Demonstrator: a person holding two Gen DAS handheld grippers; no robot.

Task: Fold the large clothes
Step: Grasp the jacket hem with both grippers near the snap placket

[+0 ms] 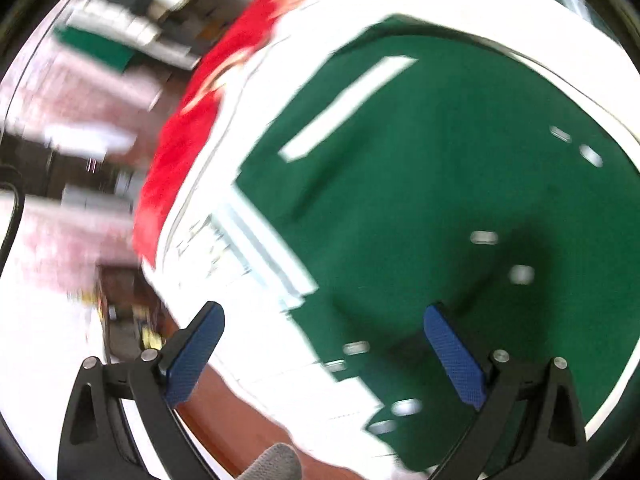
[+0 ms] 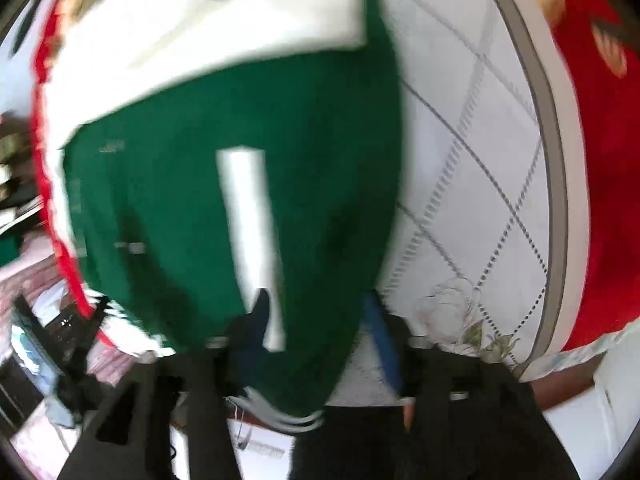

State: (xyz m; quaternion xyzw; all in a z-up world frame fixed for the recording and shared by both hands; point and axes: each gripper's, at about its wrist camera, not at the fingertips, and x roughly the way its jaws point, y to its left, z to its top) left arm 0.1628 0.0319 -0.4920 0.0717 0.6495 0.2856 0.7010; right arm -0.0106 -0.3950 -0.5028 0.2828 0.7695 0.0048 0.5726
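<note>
A large green jacket (image 1: 420, 168) with a white stripe (image 1: 344, 108), white sleeves and metal snaps lies spread on a white quilted bed (image 2: 472, 168). In the left wrist view my left gripper (image 1: 323, 310) hovers over the jacket's near edge, open, its blue pads (image 1: 196, 352) wide apart with nothing between them. In the right wrist view the jacket (image 2: 180, 200) fills the middle, and its striped hem (image 2: 288, 420) reaches under my right gripper (image 2: 316, 312). Those jaws stand apart above the cloth, one finger over the white stripe (image 2: 248, 220), the other at the jacket's right edge. Both views are motion-blurred.
A red blanket (image 1: 192, 128) lies along the bed's far side, and red cloth (image 2: 600, 200) also lies past the bed's grey-trimmed border. Cluttered furniture and floor (image 1: 80, 120) show beyond the bed. A brown wooden bed frame (image 1: 240, 420) runs below the left gripper.
</note>
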